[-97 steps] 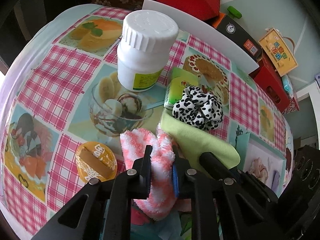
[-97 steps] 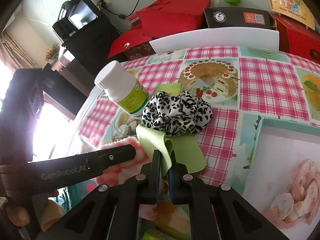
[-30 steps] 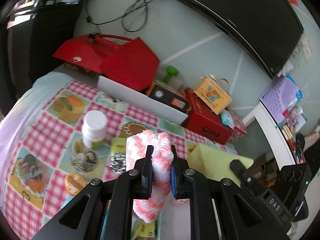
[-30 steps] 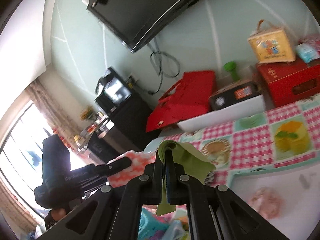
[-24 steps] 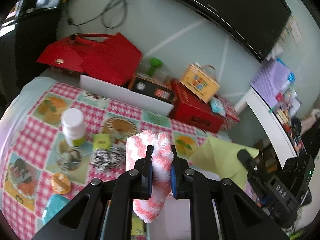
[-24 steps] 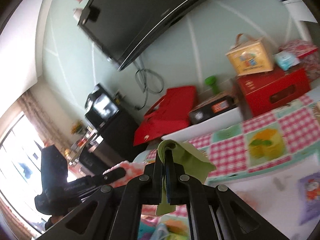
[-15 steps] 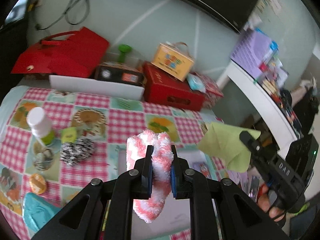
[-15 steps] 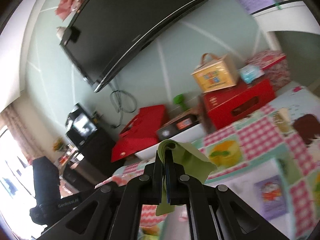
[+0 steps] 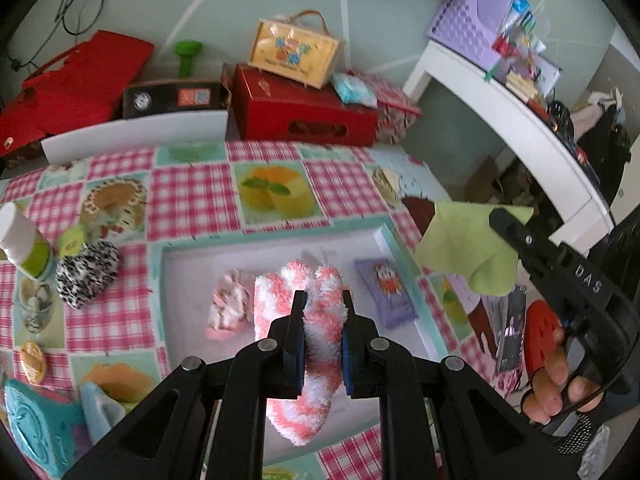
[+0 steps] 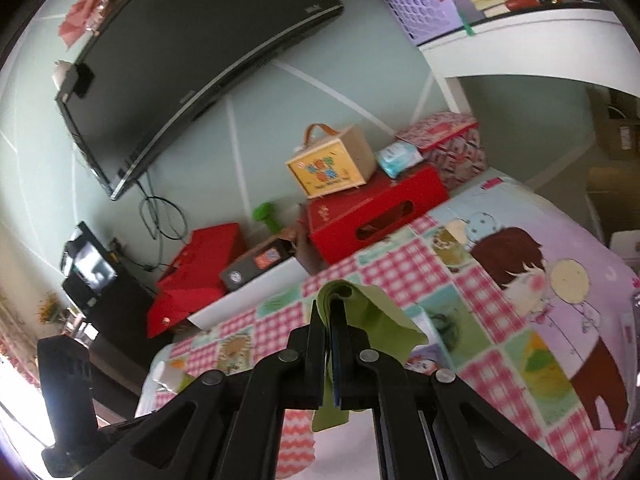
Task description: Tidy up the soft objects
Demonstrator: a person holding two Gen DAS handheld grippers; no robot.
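Left gripper (image 9: 322, 334): jaws clamped on a pink-and-white fluffy sock (image 9: 304, 344), pinched near its middle. The sock's long axis runs up and down the left wrist frame, in line with the fingers; its upper end, folded into two lobes, stands above the fingertips, and its lower end hangs below them at lower centre.

White tray (image 9: 280, 242): centre of the left wrist frame, directly behind and beneath the sock. Already in it are a pale pink soft item (image 9: 228, 312), just left of the sock, and a purple packet (image 9: 386, 294), just right of it. Judged: the left hand is the nearer to the tray, and the sock could go down between those two, its length lying along the tray's short side.

Right gripper (image 10: 331, 346): jaws closed on a green cloth (image 10: 372, 316), a thin fold caught between the pads. In the left wrist frame the cloth (image 9: 468, 248) hangs at centre right, beyond the tray's right edge and above the tablecloth (image 9: 192, 192). No clear long axis; it droops loosely from the pinch. Judged: this hand needs to travel leftward in that frame before release.

Spotted scrunchie (image 9: 86, 274): left of the tray, on the tablecloth, not yet tidied. White bottle (image 9: 24, 242) just beside it, far left.
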